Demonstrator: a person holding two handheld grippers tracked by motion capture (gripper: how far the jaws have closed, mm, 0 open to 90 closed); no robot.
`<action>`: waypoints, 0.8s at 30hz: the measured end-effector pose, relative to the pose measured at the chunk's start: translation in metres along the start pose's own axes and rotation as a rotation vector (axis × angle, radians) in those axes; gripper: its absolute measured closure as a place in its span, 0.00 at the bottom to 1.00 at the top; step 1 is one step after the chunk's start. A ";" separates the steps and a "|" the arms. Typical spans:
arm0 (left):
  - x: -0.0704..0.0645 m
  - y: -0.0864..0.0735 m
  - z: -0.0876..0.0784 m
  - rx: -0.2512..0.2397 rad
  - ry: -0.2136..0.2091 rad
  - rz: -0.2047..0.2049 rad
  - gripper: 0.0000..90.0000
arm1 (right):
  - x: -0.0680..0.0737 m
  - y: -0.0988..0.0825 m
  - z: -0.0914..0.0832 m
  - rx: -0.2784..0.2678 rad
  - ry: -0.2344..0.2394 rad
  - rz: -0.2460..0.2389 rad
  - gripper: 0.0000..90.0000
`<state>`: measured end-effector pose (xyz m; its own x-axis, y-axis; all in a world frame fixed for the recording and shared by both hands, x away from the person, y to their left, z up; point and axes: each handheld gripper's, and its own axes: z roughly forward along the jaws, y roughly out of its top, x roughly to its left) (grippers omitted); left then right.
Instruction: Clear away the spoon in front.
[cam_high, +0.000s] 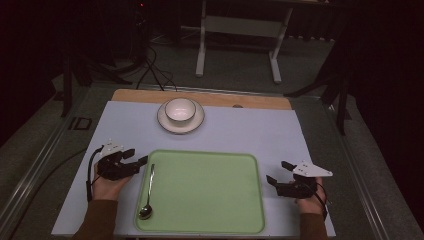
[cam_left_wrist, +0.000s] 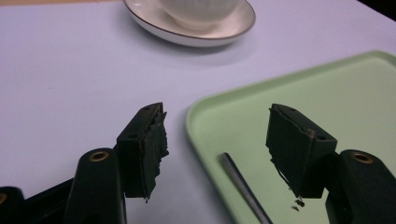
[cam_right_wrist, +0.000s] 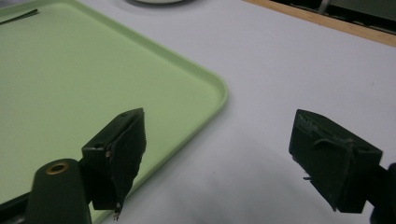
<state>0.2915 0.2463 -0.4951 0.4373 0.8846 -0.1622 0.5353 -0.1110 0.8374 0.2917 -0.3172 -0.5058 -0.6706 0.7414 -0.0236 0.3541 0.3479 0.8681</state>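
- My left gripper (cam_high: 141, 161) hovers at the green tray's (cam_high: 210, 225) left edge, jaws spread wide, gripping nothing.
- The spoon (cam_high: 148, 192) lies along the tray's left edge, bowl towards the near corner.
- My right gripper (cam_high: 278, 172) sits off the tray's right edge, jaws wide apart, empty.
- Bowl (cam_high: 180, 109) on its saucer (cam_high: 165, 123) waits near the table's (cam_high: 260, 130) far edge.

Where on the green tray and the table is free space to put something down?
The flat green plastic tray is bare right of the metal spoon at its left edge. The pale table is free between the tray and the white bowl on its saucer. Each claw crowds a tray side.
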 end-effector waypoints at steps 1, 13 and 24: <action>0.001 0.000 -0.003 -0.011 0.006 -0.004 0.41 | -0.001 0.000 -0.001 -0.004 -0.003 0.000 0.20; 0.020 0.001 -0.036 -0.119 0.085 -0.009 0.42 | -0.010 -0.003 -0.012 -0.044 -0.031 0.029 0.21; 0.028 -0.002 -0.058 -0.208 0.126 0.027 0.42 | -0.016 -0.005 -0.021 -0.084 -0.053 0.050 0.21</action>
<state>0.2607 0.2972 -0.4712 0.3488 0.9335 -0.0825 0.3586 -0.0516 0.9321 0.2867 -0.3429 -0.4990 -0.6170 0.7870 -0.0031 0.3293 0.2618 0.9072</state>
